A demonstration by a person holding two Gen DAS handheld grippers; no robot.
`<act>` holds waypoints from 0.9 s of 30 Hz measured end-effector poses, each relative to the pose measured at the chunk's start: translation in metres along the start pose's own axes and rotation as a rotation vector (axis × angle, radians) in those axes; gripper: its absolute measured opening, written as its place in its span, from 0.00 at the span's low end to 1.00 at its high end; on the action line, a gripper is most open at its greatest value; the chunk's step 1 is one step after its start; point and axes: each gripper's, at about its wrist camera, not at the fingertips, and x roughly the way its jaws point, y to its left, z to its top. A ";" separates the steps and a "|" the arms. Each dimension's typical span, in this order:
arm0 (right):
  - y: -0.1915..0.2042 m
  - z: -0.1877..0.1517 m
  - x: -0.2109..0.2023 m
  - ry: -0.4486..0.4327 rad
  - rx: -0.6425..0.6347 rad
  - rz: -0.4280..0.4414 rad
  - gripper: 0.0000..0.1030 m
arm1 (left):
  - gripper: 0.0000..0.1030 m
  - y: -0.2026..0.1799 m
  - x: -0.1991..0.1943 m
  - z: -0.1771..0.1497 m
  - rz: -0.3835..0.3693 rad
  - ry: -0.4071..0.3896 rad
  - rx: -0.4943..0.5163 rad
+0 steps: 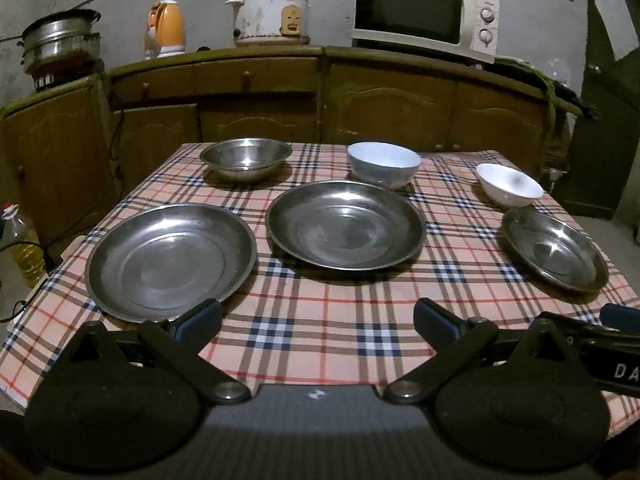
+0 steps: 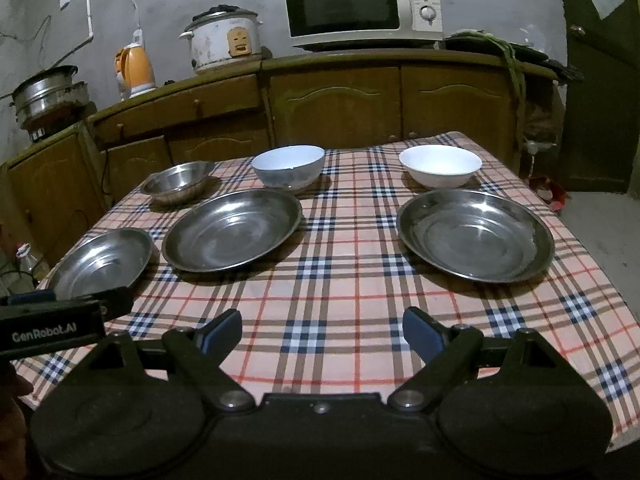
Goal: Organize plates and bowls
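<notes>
Three steel plates lie on the plaid tablecloth (image 1: 320, 320): a left plate (image 1: 170, 262), a middle plate (image 1: 344, 224) and a right plate (image 1: 554, 250). Behind them stand a steel bowl (image 1: 246, 159), a pale blue bowl (image 1: 383, 164) and a white bowl (image 1: 509, 185). My left gripper (image 1: 318, 320) is open over the near edge of the cloth, its left finger just in front of the left plate. In the right wrist view my right gripper (image 2: 322, 330) is open too, short of the middle plate (image 2: 232, 230) and the right plate (image 2: 475, 234). Both hold nothing.
Wooden cabinets (image 1: 320, 92) run behind the table, carrying a microwave (image 1: 426, 12), a rice cooker (image 1: 272, 14), an orange kettle (image 1: 166, 28) and stacked steel pots (image 1: 60, 40). An oil bottle (image 1: 24, 248) stands left of the table. A dark door (image 2: 600, 100) is at the right.
</notes>
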 end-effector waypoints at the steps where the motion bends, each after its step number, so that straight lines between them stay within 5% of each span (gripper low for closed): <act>1: 0.000 0.002 0.002 -0.002 -0.001 0.000 1.00 | 1.00 0.002 0.003 0.001 0.003 0.002 -0.003; 14: 0.016 0.044 0.051 -0.043 -0.024 0.038 1.00 | 1.00 0.028 0.045 0.036 0.050 -0.015 -0.038; 27: 0.030 0.089 0.148 -0.012 -0.033 0.033 1.00 | 1.00 0.050 0.126 0.095 0.057 -0.016 -0.009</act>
